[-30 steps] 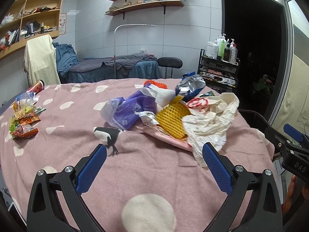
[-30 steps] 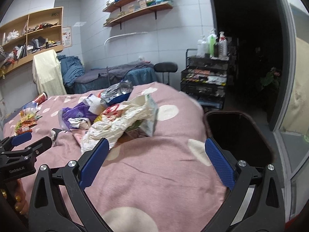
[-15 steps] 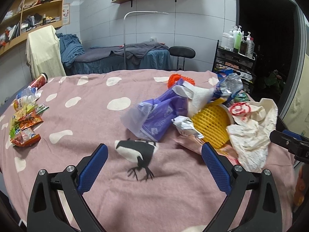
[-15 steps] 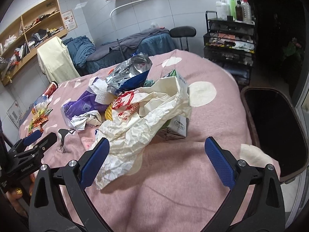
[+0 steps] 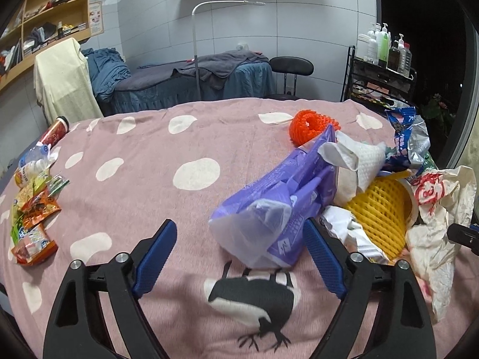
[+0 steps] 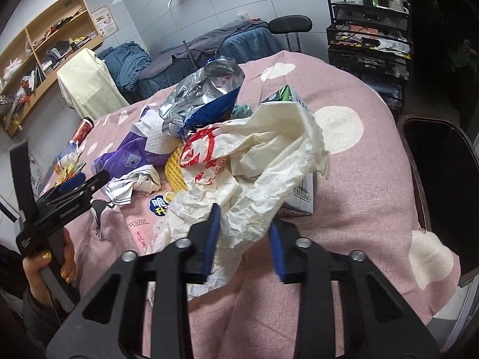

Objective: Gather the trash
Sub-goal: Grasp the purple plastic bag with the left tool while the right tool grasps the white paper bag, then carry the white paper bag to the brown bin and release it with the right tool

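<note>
- Right wrist view: the right gripper (image 6: pixel 242 236) straddled the crumpled white paper bag (image 6: pixel 263 173) at its near end, jaws narrowed around it, contact uncertain; likely placed for lifting toward the black bin (image 6: pixel 443 179); the bag lay atop the pile, long axis running away from the fingers.
- The left gripper (image 5: pixel 239 257) stood wide open at the purple plastic bag (image 5: pixel 287 206); that bag slanted up-right toward the orange foam net (image 5: pixel 311 125).

Trash pile sits on the right side of the pink spotted blanket (image 5: pixel 209 137). Nearest is a purple plastic bag (image 5: pixel 278 206), crumpled, lying on its side with a clear flap at the near end. Just right of it there's a yellow foam net (image 5: pixel 380 206) and a big crumpled cream paper bag (image 6: pixel 269 161) with red print. A white paper towel (image 5: pixel 359 158) lies on top, an orange foam net (image 5: pixel 308 125) sits further back, and a silver and blue foil bag (image 6: pixel 206 95) at the far right. Black bin (image 6: pixel 443 179) stands off the right edge.
</note>
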`<state>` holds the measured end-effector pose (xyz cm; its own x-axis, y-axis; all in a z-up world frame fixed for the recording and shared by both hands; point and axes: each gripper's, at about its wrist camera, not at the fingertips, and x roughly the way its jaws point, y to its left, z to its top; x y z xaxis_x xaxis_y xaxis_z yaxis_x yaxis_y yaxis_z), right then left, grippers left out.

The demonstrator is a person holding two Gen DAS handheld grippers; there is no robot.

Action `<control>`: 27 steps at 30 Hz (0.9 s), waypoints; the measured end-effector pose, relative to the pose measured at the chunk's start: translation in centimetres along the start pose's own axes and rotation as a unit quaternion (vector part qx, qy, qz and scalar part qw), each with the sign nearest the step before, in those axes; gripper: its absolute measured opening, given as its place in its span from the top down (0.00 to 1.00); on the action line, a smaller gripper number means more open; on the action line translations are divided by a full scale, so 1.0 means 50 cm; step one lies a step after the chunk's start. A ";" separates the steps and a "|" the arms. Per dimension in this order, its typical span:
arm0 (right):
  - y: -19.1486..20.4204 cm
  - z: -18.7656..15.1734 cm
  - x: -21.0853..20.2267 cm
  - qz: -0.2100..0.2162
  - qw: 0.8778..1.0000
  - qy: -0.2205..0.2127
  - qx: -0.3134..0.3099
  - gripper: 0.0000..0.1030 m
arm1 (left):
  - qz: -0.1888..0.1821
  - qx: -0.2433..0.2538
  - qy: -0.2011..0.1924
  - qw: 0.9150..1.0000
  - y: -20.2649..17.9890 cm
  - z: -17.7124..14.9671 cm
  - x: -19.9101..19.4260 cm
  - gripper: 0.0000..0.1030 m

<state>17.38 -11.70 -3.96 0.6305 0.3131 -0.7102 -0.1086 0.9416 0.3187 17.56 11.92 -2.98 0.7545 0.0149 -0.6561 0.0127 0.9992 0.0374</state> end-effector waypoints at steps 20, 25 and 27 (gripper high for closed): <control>0.008 -0.009 -0.079 0.025 0.997 -0.071 -0.027 0.87 | 0.014 0.006 -0.023 1.000 -0.024 -0.018 -0.061 0.72; 0.008 -0.012 -0.111 0.026 0.994 -0.095 -0.043 0.87 | 0.022 -0.018 -0.046 0.999 -0.022 -0.024 -0.109 0.72; 0.007 -0.014 -0.130 0.023 0.992 -0.113 -0.052 0.87 | 0.020 -0.032 -0.060 0.997 -0.020 -0.026 -0.133 0.72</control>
<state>12.72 -13.30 0.33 0.7776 0.3306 -0.5348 -0.2118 0.9386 0.2722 11.69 10.85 0.36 0.8273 0.0540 -0.5591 -0.0580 0.9983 0.0106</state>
